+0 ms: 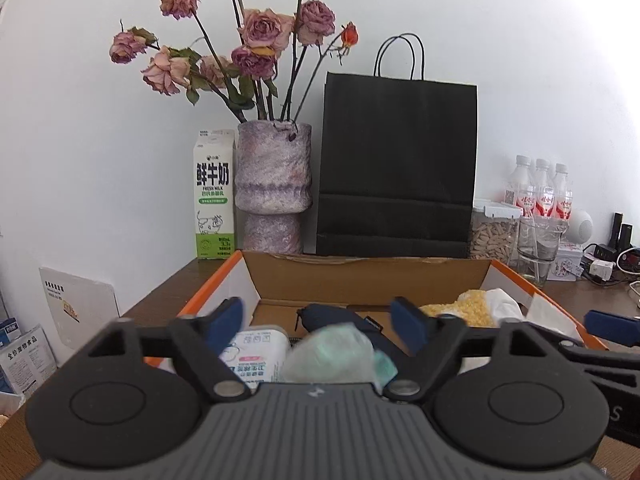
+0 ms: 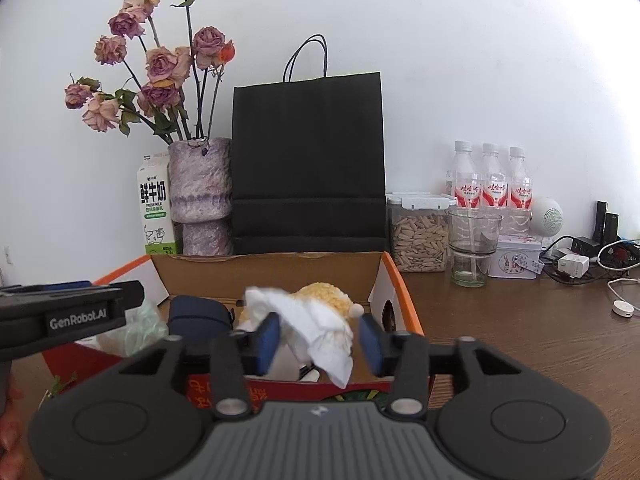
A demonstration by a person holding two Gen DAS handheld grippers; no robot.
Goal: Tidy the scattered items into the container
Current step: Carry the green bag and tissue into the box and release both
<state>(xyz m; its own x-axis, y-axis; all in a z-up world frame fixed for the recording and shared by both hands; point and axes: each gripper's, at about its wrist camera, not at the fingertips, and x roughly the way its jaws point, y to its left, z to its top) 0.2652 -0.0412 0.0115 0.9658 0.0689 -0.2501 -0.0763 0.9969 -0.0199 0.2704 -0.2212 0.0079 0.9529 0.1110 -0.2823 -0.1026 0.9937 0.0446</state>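
pale green bag — black bag behind

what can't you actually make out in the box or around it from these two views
- Left wrist view: the pale green bundle between the open left gripper fingers is motion-blurred; what it is stays unclear.
- Left wrist view: the white wipes pack is partly hidden by the gripper body.
- Right wrist view: the white tissue covers part of the yellow knitted item; the cardboard box floor beneath is hidden.

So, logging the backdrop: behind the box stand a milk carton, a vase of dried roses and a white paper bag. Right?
Not quite: the paper bag is black, as the right wrist view shows. The milk carton and vase of dried roses do stand behind the box.
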